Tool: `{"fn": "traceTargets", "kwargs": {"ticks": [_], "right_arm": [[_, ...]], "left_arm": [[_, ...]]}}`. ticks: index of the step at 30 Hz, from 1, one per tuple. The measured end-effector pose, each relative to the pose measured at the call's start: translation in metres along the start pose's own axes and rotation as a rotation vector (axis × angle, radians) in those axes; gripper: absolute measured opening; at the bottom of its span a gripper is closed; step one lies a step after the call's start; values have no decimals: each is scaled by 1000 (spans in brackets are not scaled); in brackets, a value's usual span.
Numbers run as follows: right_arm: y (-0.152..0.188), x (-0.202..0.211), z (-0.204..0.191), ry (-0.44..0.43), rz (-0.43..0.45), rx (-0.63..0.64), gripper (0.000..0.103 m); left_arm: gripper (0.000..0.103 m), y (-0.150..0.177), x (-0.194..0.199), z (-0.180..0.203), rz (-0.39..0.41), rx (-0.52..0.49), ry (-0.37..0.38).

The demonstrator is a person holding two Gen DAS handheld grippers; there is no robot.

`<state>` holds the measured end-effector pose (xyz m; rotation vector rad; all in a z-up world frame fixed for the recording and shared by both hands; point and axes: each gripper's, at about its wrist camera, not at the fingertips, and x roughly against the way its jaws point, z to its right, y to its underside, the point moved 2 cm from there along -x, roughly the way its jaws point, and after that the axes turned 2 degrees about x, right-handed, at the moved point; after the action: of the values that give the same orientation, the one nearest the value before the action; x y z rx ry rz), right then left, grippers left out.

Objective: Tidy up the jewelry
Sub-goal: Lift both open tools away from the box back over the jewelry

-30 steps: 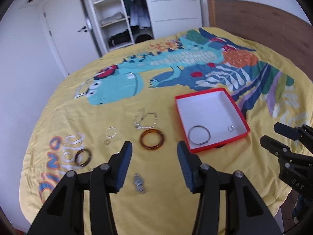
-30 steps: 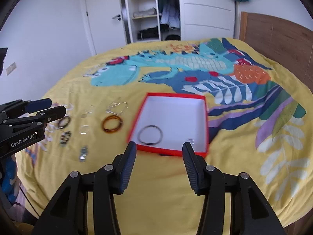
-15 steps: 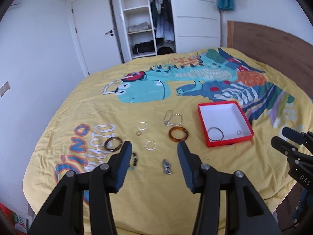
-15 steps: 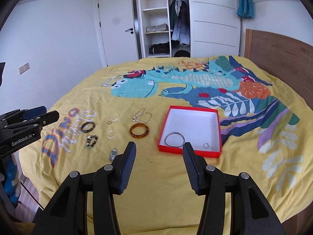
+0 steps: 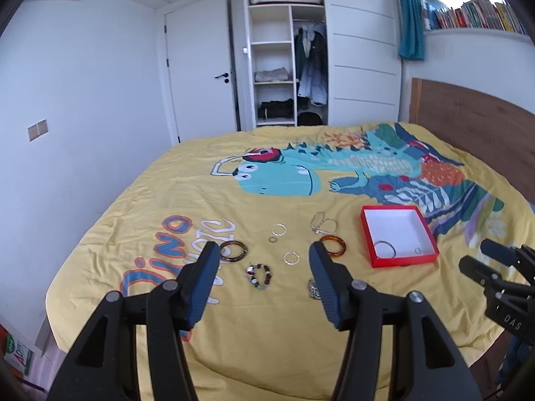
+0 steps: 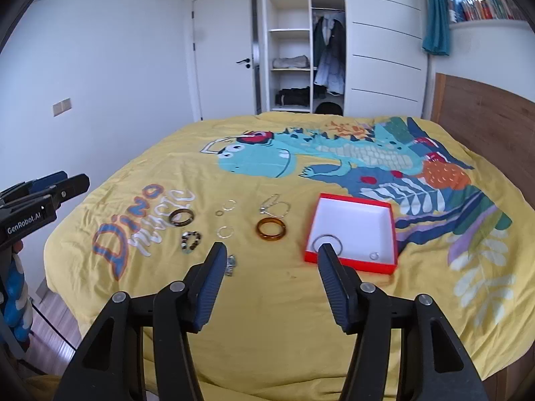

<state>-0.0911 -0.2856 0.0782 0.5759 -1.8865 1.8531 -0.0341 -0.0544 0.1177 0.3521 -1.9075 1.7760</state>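
Currently both grippers hang above the near edge of the bed, fingers spread, nothing held. Left gripper (image 5: 262,260): beaded bracelet (image 5: 259,275) lies ahead between its fingers; amber bangle (image 5: 333,246) sits just past the right finger's tip. Right gripper (image 6: 271,255): red box (image 6: 351,262) lies beyond its right finger, holding a thin silver bangle (image 6: 327,243) and a small ring (image 6: 374,256).

Judgement: next pick is likely the amber bangle. Advice: descend vertically, straddle one side of the hoop's rim, close gently, since the soft duvet (image 6: 267,300) yields. Risk: dragging neighbouring chain (image 6: 275,206).
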Motion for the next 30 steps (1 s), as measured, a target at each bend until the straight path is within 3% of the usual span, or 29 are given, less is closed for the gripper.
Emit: {"fn": "traceTargets", "kwargs": {"ticks": [17,22,30], "right_arm": [[2,-7,-41,-58,-16,59,59],[4,-23,-45,-66,-40,46,62],[14,-73,-45,-97,-125,12,63]], "left_arm": [[54,21,10,-50,42,92,-59],[54,33,-15,-63,-8,94,-79],[54,74,-83,-113,-192,164,-117]]}}
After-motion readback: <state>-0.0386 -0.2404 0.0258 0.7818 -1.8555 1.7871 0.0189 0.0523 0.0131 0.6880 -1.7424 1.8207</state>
